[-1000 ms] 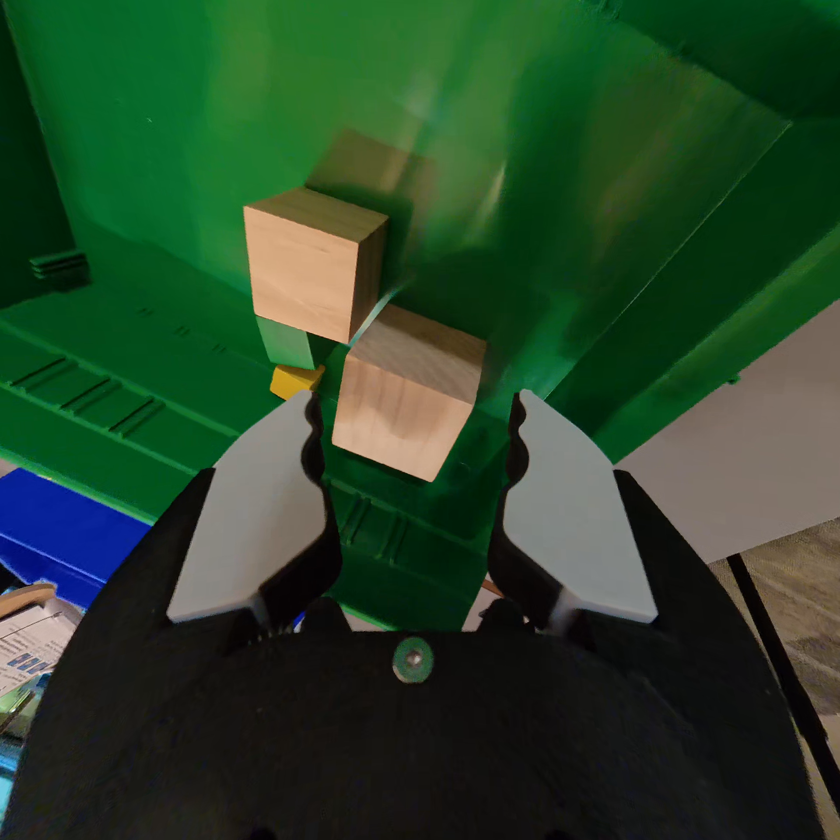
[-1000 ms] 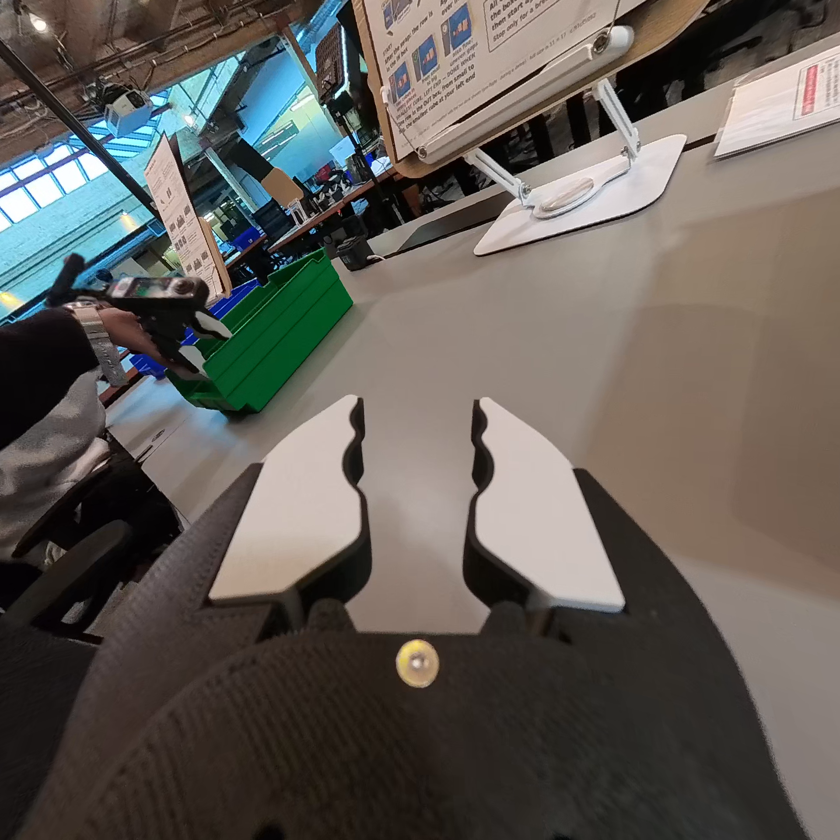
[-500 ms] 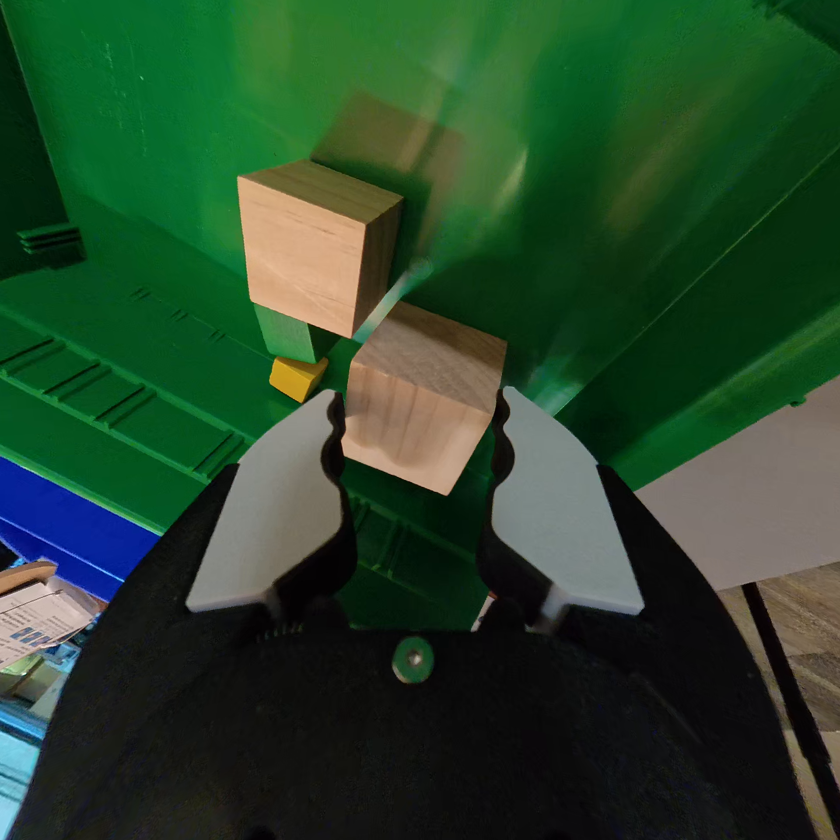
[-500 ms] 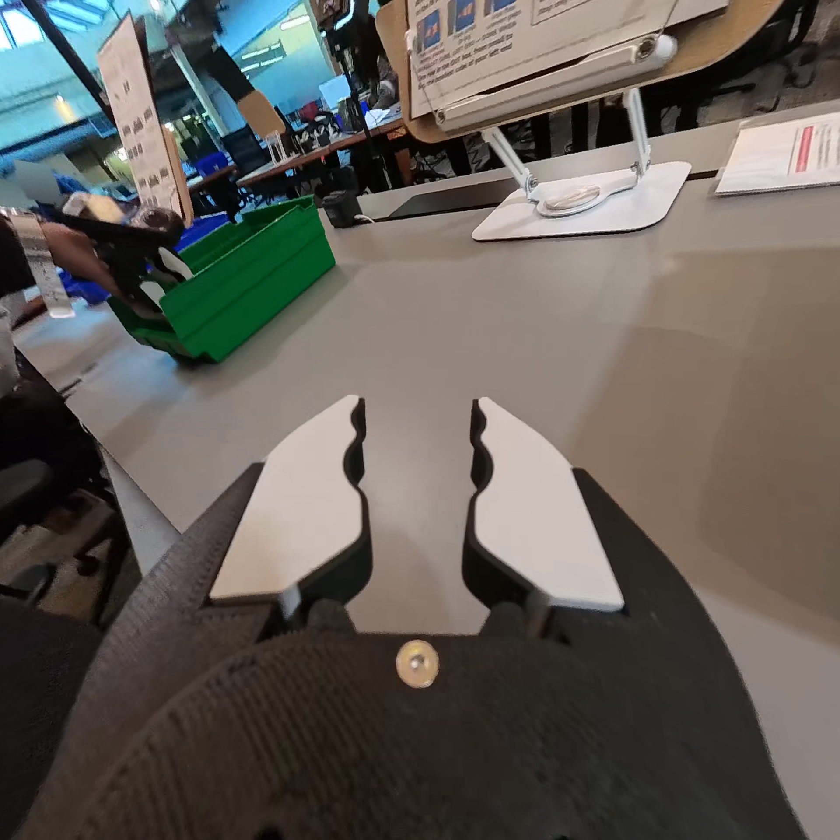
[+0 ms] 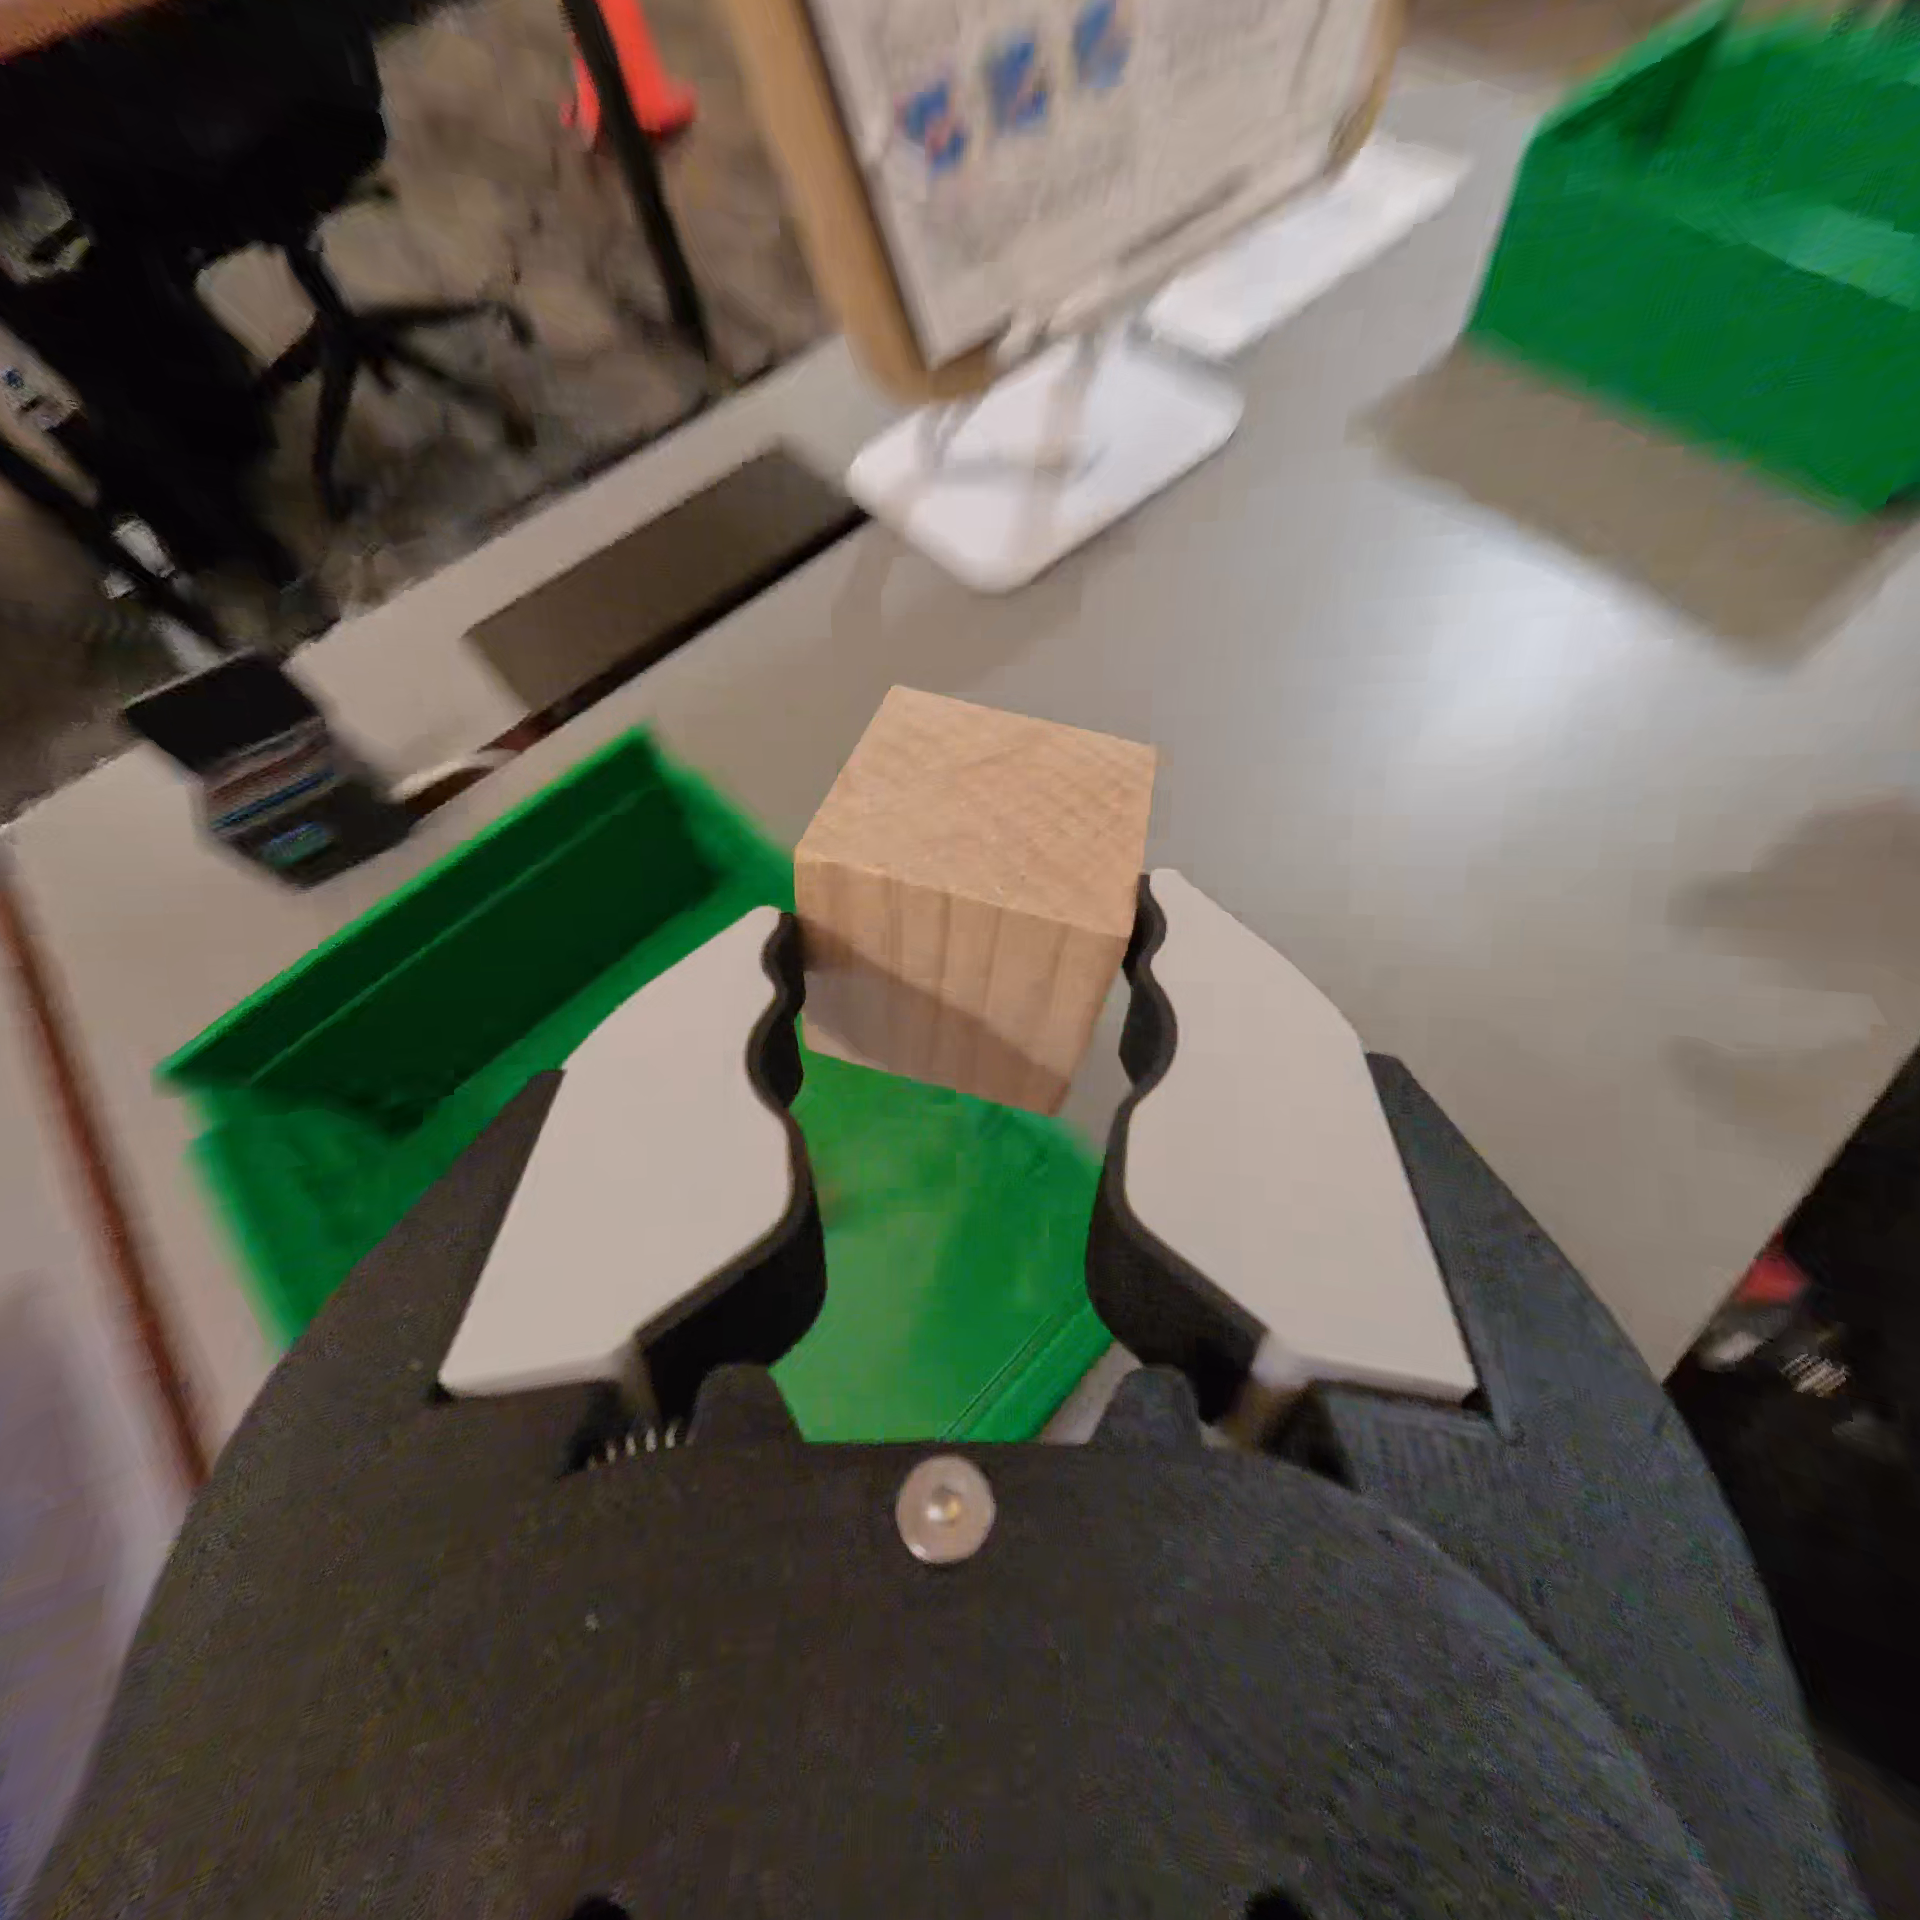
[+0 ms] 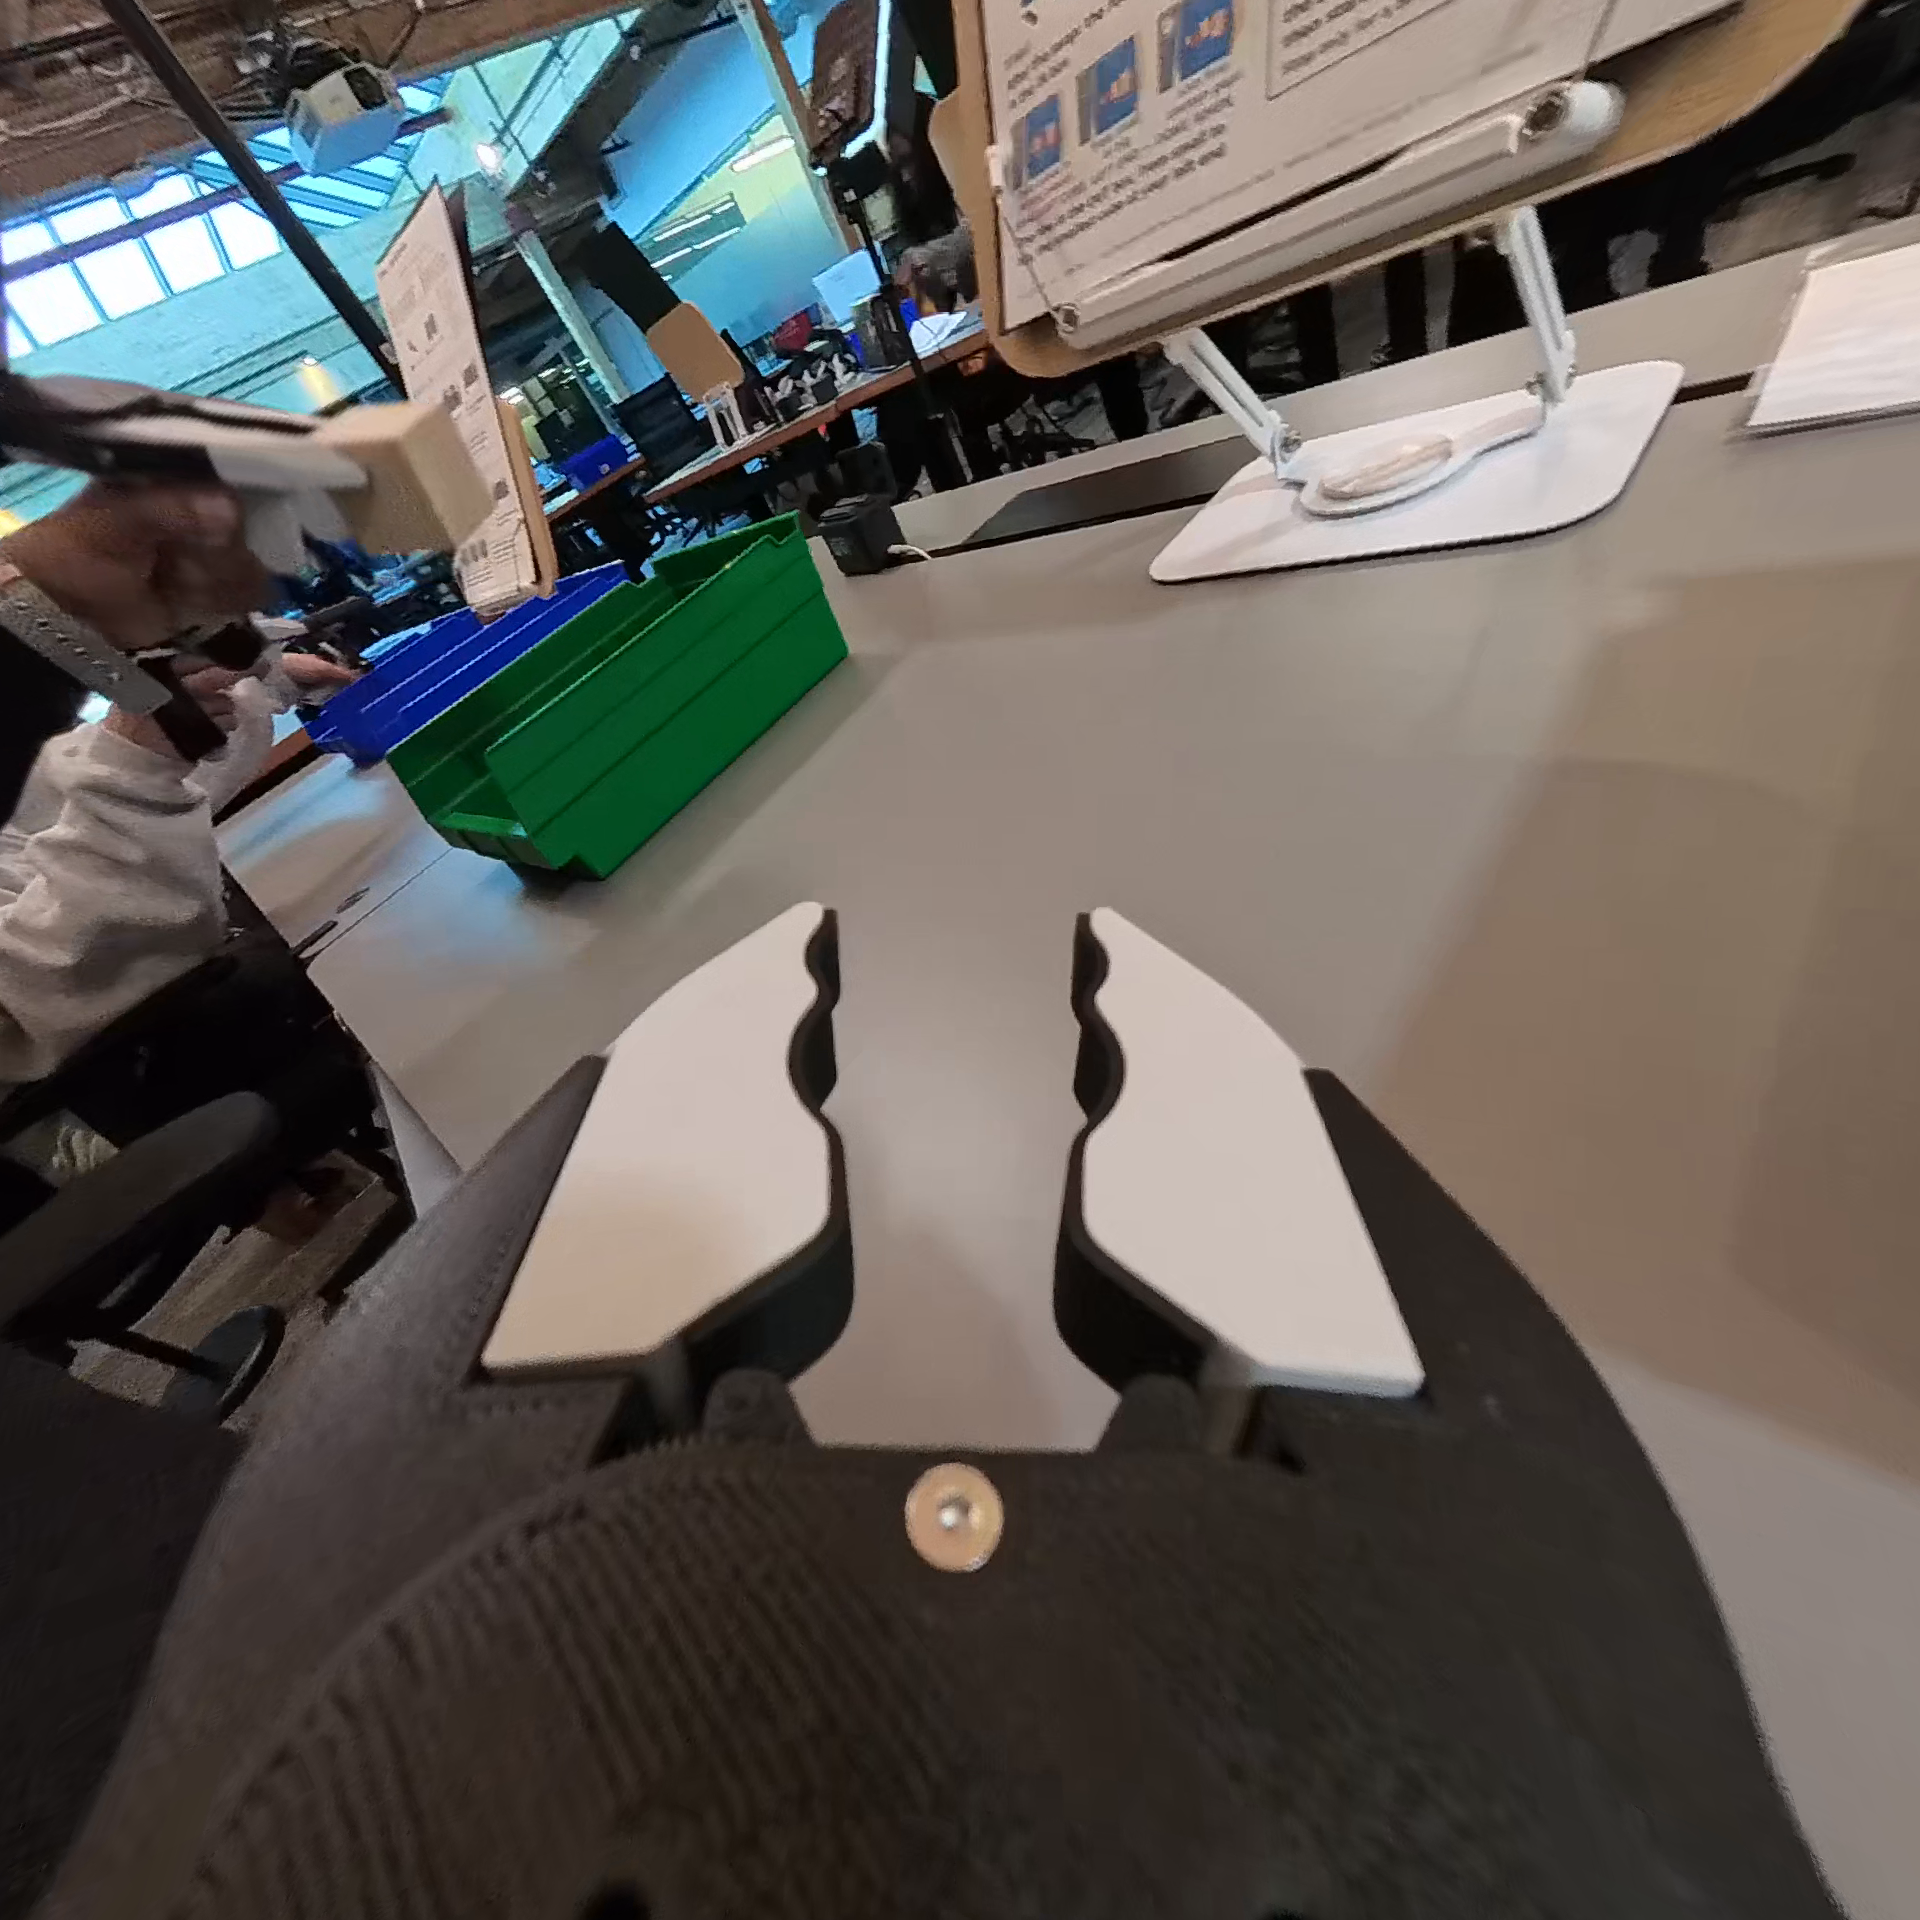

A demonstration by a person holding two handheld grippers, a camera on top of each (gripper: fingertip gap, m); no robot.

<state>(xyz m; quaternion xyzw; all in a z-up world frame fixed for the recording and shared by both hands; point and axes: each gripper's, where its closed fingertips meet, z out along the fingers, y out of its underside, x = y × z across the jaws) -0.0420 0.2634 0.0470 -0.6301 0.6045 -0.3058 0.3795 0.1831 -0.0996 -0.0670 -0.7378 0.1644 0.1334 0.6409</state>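
Observation:
My left gripper (image 5: 966,914) is shut on a plain wooden cube (image 5: 977,831), gripped by its sides at the fingertips. It holds the cube in the air above the green bin (image 5: 468,987) and the grey table (image 5: 1455,779). In the right wrist view the cube (image 6: 426,478) shows at the far left, held high above the green bin (image 6: 644,707) by a person's hand. My right gripper (image 6: 954,925) is open and empty, low over the grey table (image 6: 1247,748), well apart from the bin.
A white stand (image 6: 1423,468) with a printed board stands at the back of the table. A blue bin (image 6: 457,665) lies behind the green one. A second green bin (image 5: 1714,260) is far right. A small black box (image 6: 862,535) and a paper sheet (image 6: 1839,353) lie near the back edge.
My left gripper closed on the nearer wooden cube inside the green bin and lifted it out and up. The right gripper stayed open and only shifted its aim slightly.

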